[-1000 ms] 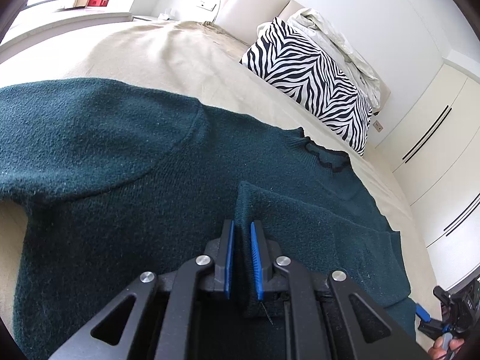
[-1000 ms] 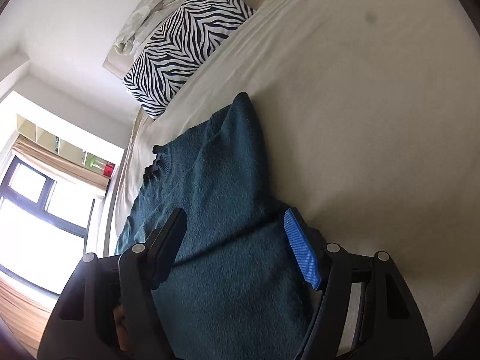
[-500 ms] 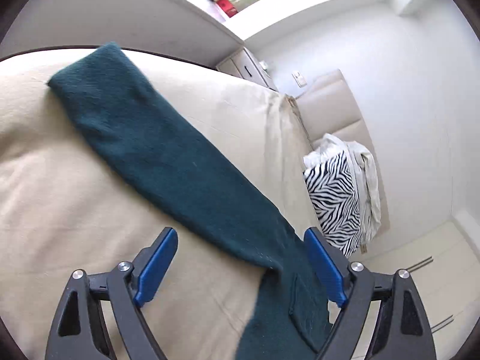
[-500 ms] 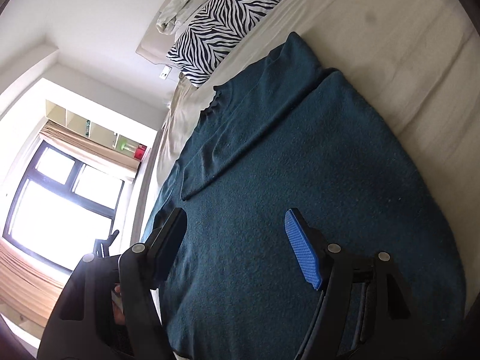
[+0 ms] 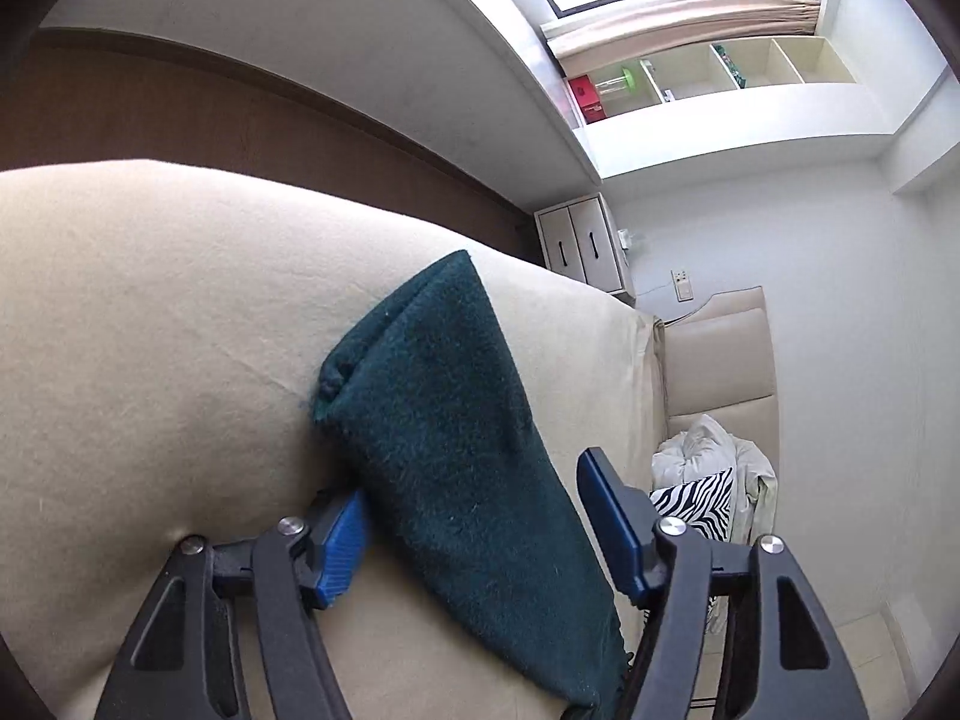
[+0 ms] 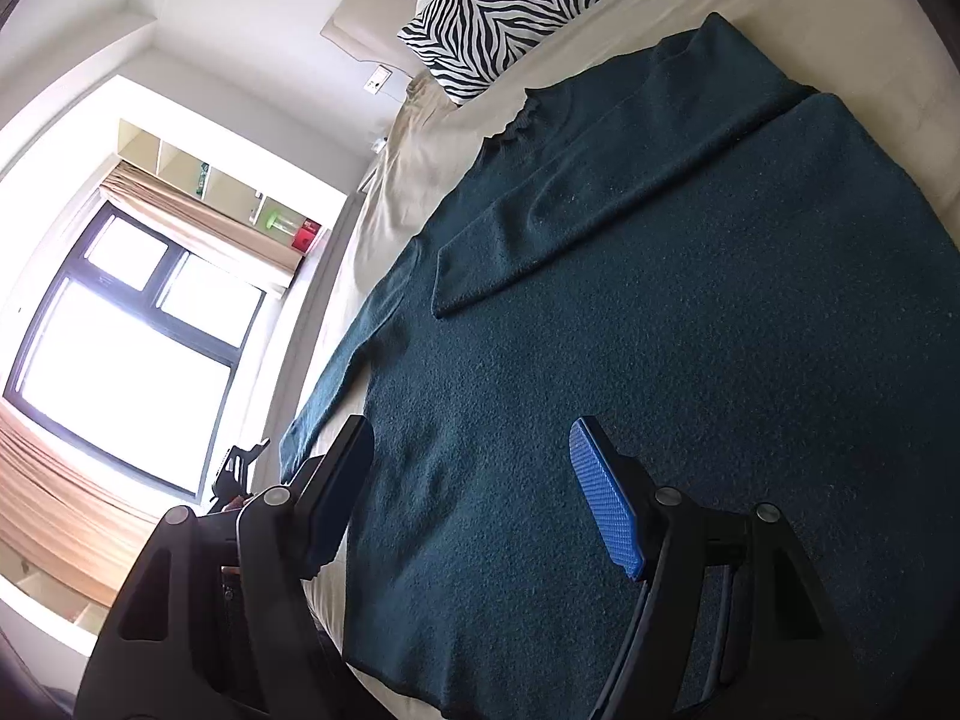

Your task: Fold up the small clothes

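Observation:
A dark teal knit sweater (image 6: 630, 312) lies flat on the beige bed (image 6: 414, 138), collar toward the pillow. One sleeve is folded across its body. The other sleeve (image 5: 444, 420) stretches out over the sheet toward the bed edge. My left gripper (image 5: 474, 528) is open, its blue-padded jaws straddling this sleeve near the cuff end, the lower pad pressing the sheet. My right gripper (image 6: 474, 492) is open and empty, hovering over the sweater's lower body. The left gripper (image 6: 237, 474) also shows small at the outstretched sleeve's end.
A zebra-striped pillow (image 6: 516, 6) and crumpled white bedding (image 5: 714, 456) sit at the headboard. A window (image 6: 120, 360) with shelves lies beyond the bed's far side. A white cabinet (image 5: 579, 240) stands by the wall. Bare beige sheet (image 5: 150, 330) surrounds the sleeve.
My left gripper let go of the folded sleeve, opened, swung over to the outstretched sleeve and closed in around its end. My right gripper drew back over the sweater's body, staying open.

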Available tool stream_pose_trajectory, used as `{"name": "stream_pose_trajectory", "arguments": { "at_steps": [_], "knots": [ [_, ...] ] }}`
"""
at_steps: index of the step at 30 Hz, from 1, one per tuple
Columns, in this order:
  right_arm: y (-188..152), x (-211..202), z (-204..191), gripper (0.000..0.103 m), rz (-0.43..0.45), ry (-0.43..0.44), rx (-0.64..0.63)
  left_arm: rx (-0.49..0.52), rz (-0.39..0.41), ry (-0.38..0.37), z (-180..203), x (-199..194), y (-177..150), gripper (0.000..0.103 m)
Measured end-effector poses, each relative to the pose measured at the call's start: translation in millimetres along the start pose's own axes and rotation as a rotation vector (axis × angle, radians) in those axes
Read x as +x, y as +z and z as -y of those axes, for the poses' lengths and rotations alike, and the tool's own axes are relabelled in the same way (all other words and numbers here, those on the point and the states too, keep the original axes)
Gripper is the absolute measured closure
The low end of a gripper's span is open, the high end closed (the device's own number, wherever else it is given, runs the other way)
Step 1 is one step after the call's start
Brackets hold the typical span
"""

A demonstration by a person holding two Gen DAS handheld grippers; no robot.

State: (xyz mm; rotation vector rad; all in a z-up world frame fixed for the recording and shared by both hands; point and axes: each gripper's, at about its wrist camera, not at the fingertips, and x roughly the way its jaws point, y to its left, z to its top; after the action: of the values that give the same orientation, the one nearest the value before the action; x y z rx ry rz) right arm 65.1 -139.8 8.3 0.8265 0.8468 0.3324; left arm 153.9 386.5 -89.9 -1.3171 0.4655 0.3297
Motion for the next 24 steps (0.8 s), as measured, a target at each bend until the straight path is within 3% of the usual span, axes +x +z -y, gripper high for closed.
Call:
{"name": "stream_pose_trajectory", "arguments": {
  "at_steps": [1,3,4,7,10,13,16,18,21,23,24],
  "knots": [
    [2,1,0,0.035,0.001,-0.004,0.001,0.002,-0.012,0.015,1,8,3,0.066],
    [7,3,5,0.035,-0.001,-0.005,0.004,-0.001,-0.041,0.052,5,23,2,0.092],
    [8,4,6,0.035,0.000,-0.008,0.004,0.027,-0.038,0.065,13,23,-1,0.095],
    [13,5,14,0.035,0.008,-0.010,0.010,0.254,-0.016,0.068,68,13,-28,0.096],
    [14,4,25,0.035,0.021,-0.002,0.033,0.477,-0.058,0.027,136,16,-86,0.095],
    [13,1,35,0.035,0.029,0.005,0.050,0.734,-0.114,-0.021,201,19,-177,0.095],
    [13,-7,48,0.035,0.045,0.004,0.064,0.985,-0.177,-0.059,241,30,-287,0.094],
    [15,-14,60,0.035,0.061,0.004,0.089,1.140,-0.227,-0.041,245,44,-365,0.091],
    [20,-23,80,0.035,0.083,-0.003,0.130,1.297,-0.354,-0.008,227,70,-455,0.080],
    [25,-30,89,0.035,0.093,-0.016,0.136,1.345,-0.413,0.035,205,76,-484,0.065],
    [28,-32,92,0.035,0.096,-0.022,0.133,1.348,-0.417,0.042,195,74,-484,0.052]
  ]
}}
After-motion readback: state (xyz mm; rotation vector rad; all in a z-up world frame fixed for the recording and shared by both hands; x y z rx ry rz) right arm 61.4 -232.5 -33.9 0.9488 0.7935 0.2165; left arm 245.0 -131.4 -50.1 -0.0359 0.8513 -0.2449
